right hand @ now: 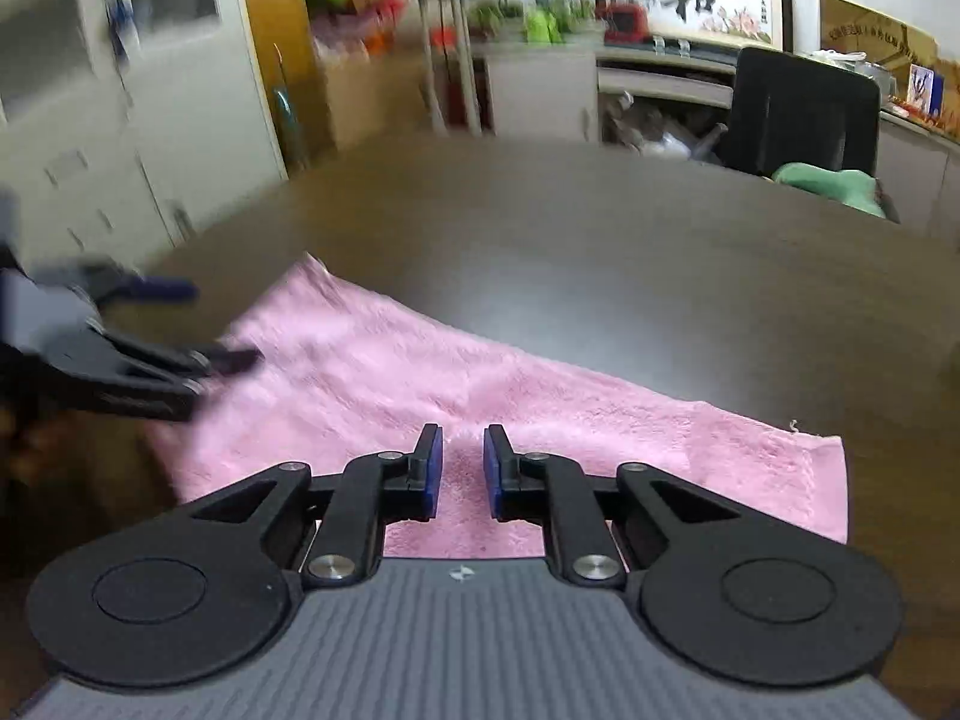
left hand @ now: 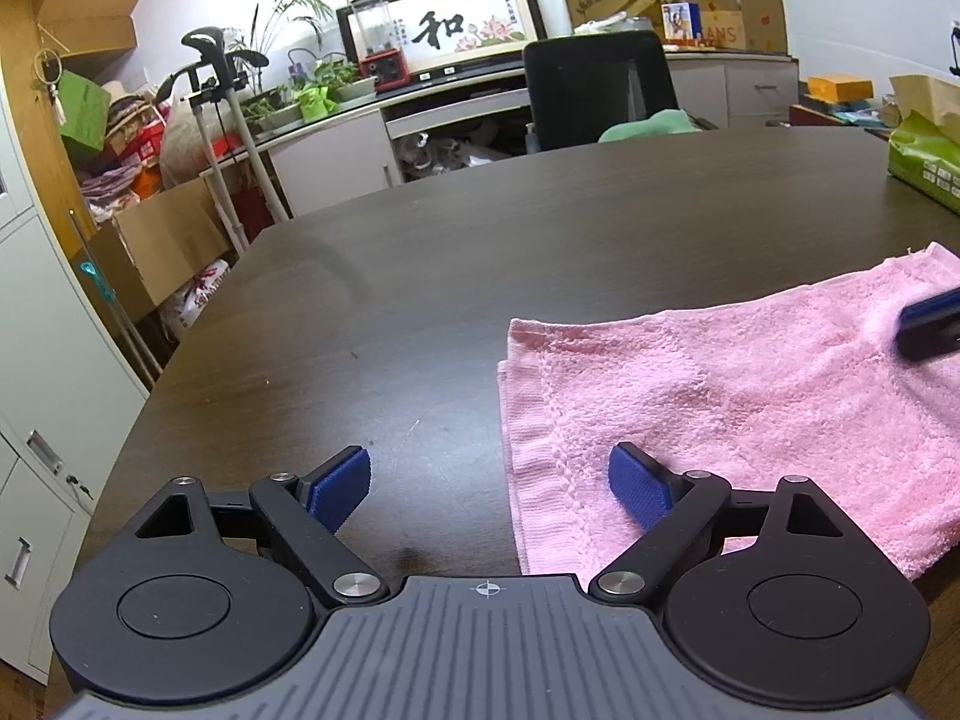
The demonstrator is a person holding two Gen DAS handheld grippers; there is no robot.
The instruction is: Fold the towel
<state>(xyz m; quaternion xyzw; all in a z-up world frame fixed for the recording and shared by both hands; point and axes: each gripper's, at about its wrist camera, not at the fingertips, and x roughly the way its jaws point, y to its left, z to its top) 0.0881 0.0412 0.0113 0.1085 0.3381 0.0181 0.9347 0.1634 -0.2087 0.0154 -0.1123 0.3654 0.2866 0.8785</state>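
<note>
A pink towel lies folded flat on a dark wooden table; its layered edges show along its left side in the left wrist view. In that view the towel fills the 3 to 4 o'clock part of the picture.

The left gripper stands wide open, at 6 o'clock in its own view. Its left finger is over bare table just beside the towel's layered edge, and its right finger is over the towel, near the corner closest to the camera. Nothing is pinched between its blue pads. Whether the right finger touches the cloth cannot be told.

The right gripper is over the middle of the towel's near edge, with a narrow gap between its jaws. Pink cloth shows through that gap, but it lies beneath the pads, which do not press on it. In the right wrist view, which is blurred, the left gripper appears at 9 o'clock, over the towel's far left end. In the left wrist view a blurred tip of the right gripper enters at 3 o'clock above the towel.

Behind the table, at 12 to 1 o'clock, stands a black chair. A green packet sits on the table's right edge at 2 o'clock.
</note>
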